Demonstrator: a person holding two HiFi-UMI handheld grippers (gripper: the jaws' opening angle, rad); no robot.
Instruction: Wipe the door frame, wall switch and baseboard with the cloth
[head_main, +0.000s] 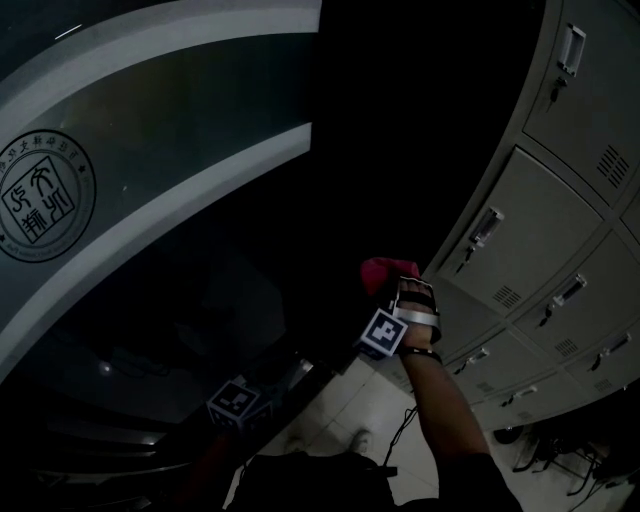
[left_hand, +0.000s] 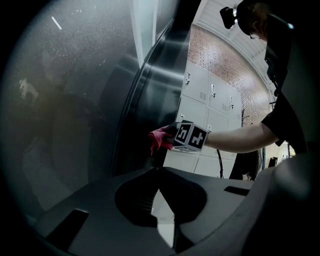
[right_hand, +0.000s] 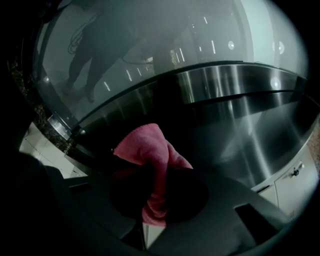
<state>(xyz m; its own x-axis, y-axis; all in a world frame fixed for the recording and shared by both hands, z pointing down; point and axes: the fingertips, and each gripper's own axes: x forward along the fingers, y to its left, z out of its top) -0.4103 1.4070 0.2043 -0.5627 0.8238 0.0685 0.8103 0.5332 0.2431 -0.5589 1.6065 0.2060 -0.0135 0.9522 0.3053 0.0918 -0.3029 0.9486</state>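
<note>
A pink cloth (head_main: 384, 269) is bunched in my right gripper (head_main: 398, 284), which is shut on it. The cloth (left_hand: 160, 139) is pressed against the dark metal door frame (left_hand: 150, 85) at about waist height. In the right gripper view the cloth (right_hand: 149, 150) hangs over and between the jaws of the right gripper (right_hand: 152, 172), with the steel frame (right_hand: 225, 82) just beyond it. My left gripper (head_main: 285, 378) hangs lower and to the left, close to the frame. Its jaws meet at the tips of the left gripper (left_hand: 156, 169) and hold nothing. No wall switch or baseboard shows.
A frosted glass door panel with a round seal (head_main: 45, 195) fills the left. Grey metal lockers (head_main: 560, 200) line the right side. Pale floor tiles (head_main: 345, 410), a shoe (head_main: 360, 438) and a thin black cable (head_main: 405, 425) lie below. The scene is dim.
</note>
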